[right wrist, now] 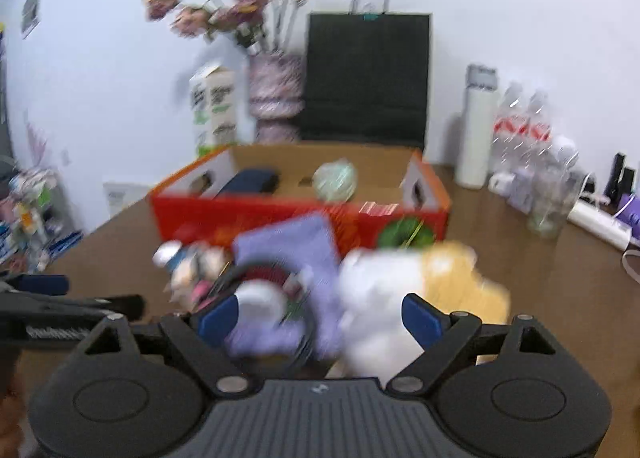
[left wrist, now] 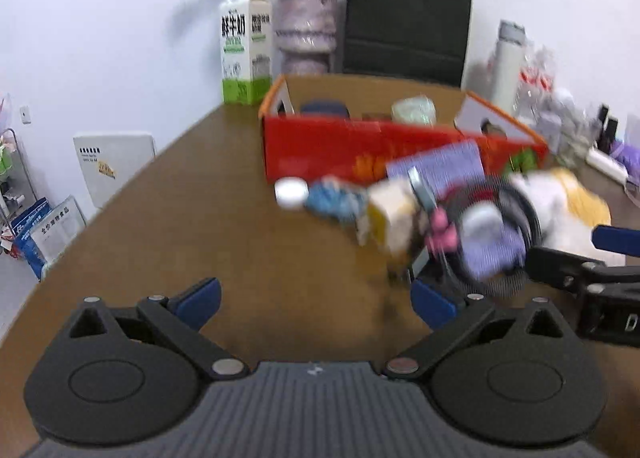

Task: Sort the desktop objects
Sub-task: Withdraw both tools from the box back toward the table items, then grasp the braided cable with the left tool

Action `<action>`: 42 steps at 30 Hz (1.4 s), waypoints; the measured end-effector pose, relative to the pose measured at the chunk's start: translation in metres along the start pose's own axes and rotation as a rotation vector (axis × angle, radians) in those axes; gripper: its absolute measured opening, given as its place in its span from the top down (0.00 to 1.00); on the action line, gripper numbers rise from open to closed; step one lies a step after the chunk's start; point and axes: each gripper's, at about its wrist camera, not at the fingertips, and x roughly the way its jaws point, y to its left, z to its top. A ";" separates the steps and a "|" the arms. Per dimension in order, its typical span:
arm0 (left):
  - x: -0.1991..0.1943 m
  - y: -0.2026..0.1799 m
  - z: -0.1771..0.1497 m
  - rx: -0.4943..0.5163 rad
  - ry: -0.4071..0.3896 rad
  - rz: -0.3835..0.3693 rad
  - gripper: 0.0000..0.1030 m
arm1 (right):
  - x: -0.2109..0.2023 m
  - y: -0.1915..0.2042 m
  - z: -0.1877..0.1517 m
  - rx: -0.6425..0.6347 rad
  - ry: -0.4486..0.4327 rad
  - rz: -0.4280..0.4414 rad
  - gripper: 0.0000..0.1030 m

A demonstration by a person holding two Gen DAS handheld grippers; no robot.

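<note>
Approaching the clutter pile (left wrist: 440,214) at two o'clock, both the left gripper (left wrist: 316,302) and the right gripper (right wrist: 320,318) are held wide open and empty; a single item must be chosen next for the red box (left wrist: 340,150).

Table (left wrist: 168,218): smooth brown wood-look top with a dull sheen. Box (left wrist: 320,150): cardboard, printed red outside, plain brown inside. Bag (left wrist: 408,18): matt dark paper. Soft toy (right wrist: 384,298): fluffy white and yellow plush. Bottles (right wrist: 524,130): clear glossy plastic. Milk carton (left wrist: 245,46): printed paperboard.
</note>
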 end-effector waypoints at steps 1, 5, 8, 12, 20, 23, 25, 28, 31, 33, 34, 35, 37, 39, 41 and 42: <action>-0.002 -0.001 -0.007 0.001 0.005 0.002 0.00 | -0.002 0.004 -0.007 -0.004 0.006 0.006 0.14; -0.011 -0.005 -0.015 0.022 -0.004 0.002 0.00 | -0.009 0.008 -0.031 0.030 0.026 0.004 0.14; -0.004 -0.012 -0.021 0.043 0.045 0.021 0.00 | -0.009 0.003 -0.044 0.079 0.051 0.012 0.14; -0.003 -0.014 -0.021 0.041 0.047 0.037 0.00 | -0.005 -0.006 -0.047 0.115 0.057 0.004 0.14; -0.002 -0.014 -0.023 0.031 0.053 0.021 0.00 | -0.002 -0.005 -0.052 0.110 0.068 -0.006 0.10; -0.002 -0.013 -0.023 0.028 0.054 0.015 0.00 | -0.002 -0.005 -0.051 0.108 0.069 -0.005 0.10; -0.002 -0.013 -0.023 0.030 0.055 0.014 0.00 | -0.002 -0.006 -0.051 0.109 0.069 -0.005 0.09; -0.004 -0.013 -0.023 0.022 0.067 0.028 0.00 | -0.005 -0.006 -0.052 0.111 0.063 -0.010 0.09; -0.014 -0.015 -0.012 -0.025 0.055 -0.030 0.00 | -0.016 -0.008 -0.054 0.119 0.016 -0.007 0.09; -0.020 -0.019 -0.001 -0.021 0.004 -0.095 0.00 | -0.027 -0.015 -0.053 0.128 -0.018 -0.006 0.10; -0.021 -0.022 0.004 -0.010 -0.023 -0.122 0.00 | -0.034 -0.021 -0.052 0.142 -0.038 -0.005 0.10; -0.019 -0.027 0.009 0.006 -0.050 -0.137 0.00 | -0.039 -0.027 -0.051 0.156 -0.058 -0.010 0.10; -0.009 -0.038 0.018 0.037 -0.061 -0.136 0.13 | -0.044 -0.039 -0.047 0.176 -0.090 -0.036 0.10; 0.008 -0.044 0.027 0.042 -0.035 -0.134 0.27 | -0.041 -0.048 -0.044 0.186 -0.090 -0.070 0.10; 0.026 -0.047 0.032 0.034 0.015 -0.145 0.37 | -0.035 -0.055 -0.044 0.193 -0.078 -0.082 0.10; 0.032 -0.047 0.033 0.035 0.031 -0.143 0.43 | -0.032 -0.059 -0.043 0.199 -0.072 -0.085 0.10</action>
